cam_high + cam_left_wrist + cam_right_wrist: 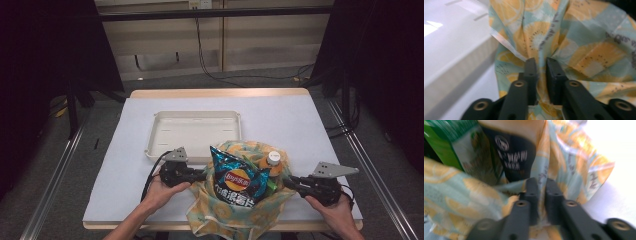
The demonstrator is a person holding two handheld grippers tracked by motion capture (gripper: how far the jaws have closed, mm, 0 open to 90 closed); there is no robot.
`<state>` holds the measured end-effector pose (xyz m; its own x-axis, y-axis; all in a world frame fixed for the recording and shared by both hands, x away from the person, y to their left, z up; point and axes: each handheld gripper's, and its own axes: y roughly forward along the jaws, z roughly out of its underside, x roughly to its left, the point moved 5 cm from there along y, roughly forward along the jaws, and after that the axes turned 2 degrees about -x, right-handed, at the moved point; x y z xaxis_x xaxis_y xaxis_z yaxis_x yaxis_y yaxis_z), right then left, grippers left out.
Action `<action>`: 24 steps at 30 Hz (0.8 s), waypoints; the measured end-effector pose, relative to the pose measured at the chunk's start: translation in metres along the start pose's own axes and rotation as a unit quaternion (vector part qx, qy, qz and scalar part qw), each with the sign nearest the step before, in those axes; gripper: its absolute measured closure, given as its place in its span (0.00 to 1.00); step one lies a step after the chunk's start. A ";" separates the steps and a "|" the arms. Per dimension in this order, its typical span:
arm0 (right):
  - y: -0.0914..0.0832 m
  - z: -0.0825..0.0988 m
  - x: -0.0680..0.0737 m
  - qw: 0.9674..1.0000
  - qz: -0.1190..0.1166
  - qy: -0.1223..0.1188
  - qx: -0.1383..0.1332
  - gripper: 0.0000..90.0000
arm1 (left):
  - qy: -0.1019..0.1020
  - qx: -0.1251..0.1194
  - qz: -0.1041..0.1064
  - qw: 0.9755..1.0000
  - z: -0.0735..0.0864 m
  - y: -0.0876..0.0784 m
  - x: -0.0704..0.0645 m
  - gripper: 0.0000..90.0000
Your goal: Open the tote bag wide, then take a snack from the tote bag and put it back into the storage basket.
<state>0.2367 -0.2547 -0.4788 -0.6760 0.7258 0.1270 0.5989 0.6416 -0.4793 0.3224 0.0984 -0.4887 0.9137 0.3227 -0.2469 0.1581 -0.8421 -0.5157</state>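
The left claw (541, 65) is nearly closed, its jaws pinching a fold of the fruit-print cloth bag (574, 50) between them. The right claw (541, 185) is likewise almost closed, clamped on the bag's cloth at the opposite side. In the high view the left claw (202, 175) grips the bag (235, 215) at its left edge and the right claw (289, 181) at its right edge, each pointing inward toward the other.

The bag sits at the lower centre of that frame, on the near edge of the white table (300, 120), mouth upward. A blue chip packet (237, 180) stands in it, long axis roughly upright and leaning a little left. Beside it, to the right, an orange bottle with a white cap (272, 159) stands upright. The right claw's view shows a green carton (461, 147), blurred.

Just behind the bag, above it in the frame, lies a shallow white tray (165, 122).
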 end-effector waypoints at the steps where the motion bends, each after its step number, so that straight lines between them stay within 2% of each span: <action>1: -0.002 -0.001 0.000 1.000 0.000 -0.001 -0.007 0.83 | -0.003 -0.014 0.001 1.000 -0.002 -0.002 0.000 0.82; 3: -0.006 -0.003 0.002 1.000 -0.003 0.007 -0.017 0.76 | 0.001 -0.025 0.001 1.000 -0.006 -0.007 -0.001 0.76; 6: -0.014 -0.007 0.003 0.999 0.004 0.010 -0.045 0.66 | 0.007 -0.050 0.010 0.999 -0.013 -0.013 -0.007 0.67; 7: -0.018 -0.009 0.002 0.998 0.008 0.015 -0.056 0.60 | 0.010 -0.057 0.011 0.998 -0.015 -0.015 -0.009 0.64; 9: -0.021 -0.011 0.003 0.997 0.012 0.020 -0.072 0.53 | 0.012 -0.064 0.015 0.998 -0.017 -0.017 -0.010 0.57; 15: -0.026 -0.015 0.007 0.996 0.022 0.021 -0.089 0.37 | 0.009 -0.089 0.018 0.996 -0.021 -0.024 -0.013 0.46; 20: -0.028 -0.015 0.011 0.995 0.016 0.020 -0.094 0.27 | 0.011 -0.112 0.015 0.994 -0.028 -0.033 -0.016 0.38; 24: -0.029 -0.013 0.020 0.995 0.013 0.026 -0.097 0.20 | 0.012 -0.131 0.024 0.991 -0.034 -0.040 -0.021 0.39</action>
<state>0.2116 -0.2559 -0.4514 -0.6387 0.7520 0.1632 0.6914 0.6539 -0.3071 0.3094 0.1108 -0.4344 0.9309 0.2720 -0.2439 0.2037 -0.9406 -0.2717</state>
